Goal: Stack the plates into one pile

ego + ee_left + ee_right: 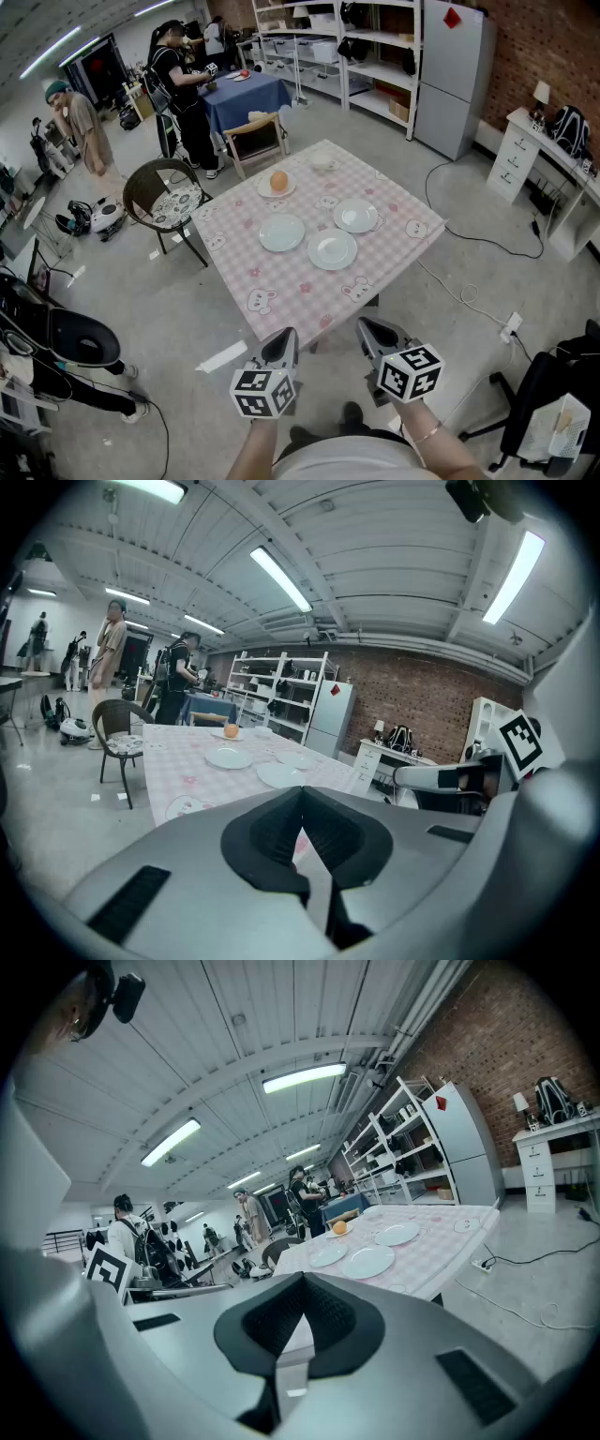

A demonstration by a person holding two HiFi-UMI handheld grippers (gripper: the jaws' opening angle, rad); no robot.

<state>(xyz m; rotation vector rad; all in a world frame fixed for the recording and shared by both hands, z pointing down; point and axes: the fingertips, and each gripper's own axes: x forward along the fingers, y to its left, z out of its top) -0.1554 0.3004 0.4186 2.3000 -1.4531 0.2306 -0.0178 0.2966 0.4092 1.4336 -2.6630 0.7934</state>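
Note:
Three empty white plates lie apart on the pink checked table (281, 291): a left plate (281, 232), a near plate (332, 249) and a right plate (356, 216). A fourth plate (277, 187) at the far side carries an orange. The plates also show in the left gripper view (229, 757) and in the right gripper view (368, 1262). My left gripper (284, 343) and right gripper (372, 330) hang side by side short of the table's near corner, both shut and empty, well away from the plates.
A wicker chair (167, 199) stands at the table's left and a wooden chair (254, 137) behind it. Two people stand at the far left by a blue table (246, 96). A cable and power strip (509, 327) lie on the floor at right.

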